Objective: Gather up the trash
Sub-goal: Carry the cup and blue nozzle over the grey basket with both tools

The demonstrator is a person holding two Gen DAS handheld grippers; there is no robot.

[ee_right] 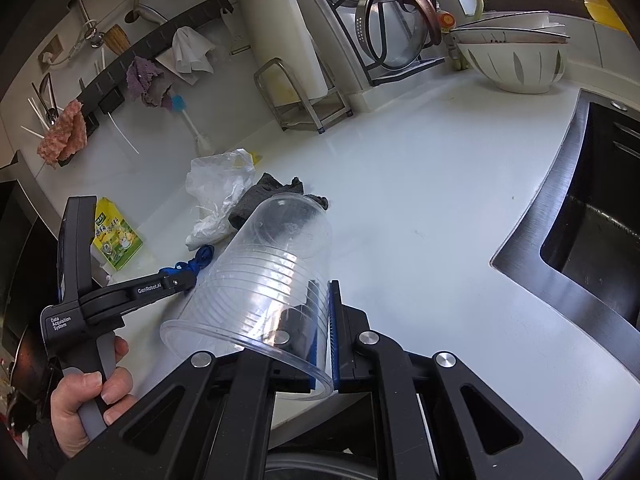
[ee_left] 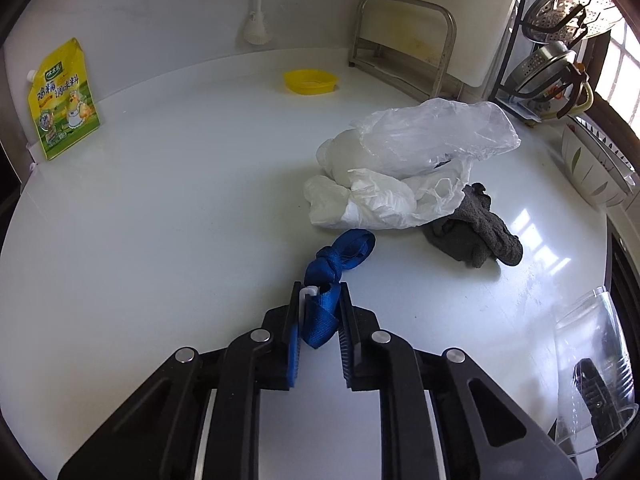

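Left fingers [ee_left: 320, 300] tight on blue strap [ee_left: 340, 254]

A yellow seasoning pouch [ee_left: 64, 100] stands at the table's [ee_left: 180, 208] far left edge. A metal rack [ee_left: 404, 44] stands along the back edge, patterned bowls [ee_right: 516, 60] near the sink [ee_right: 592, 208].

Black hand-held gripper [ee_left: 320, 300] w/ blue ribbed pads, silver pivot screws, grey handle, white "GenRobot.AI" lettering.
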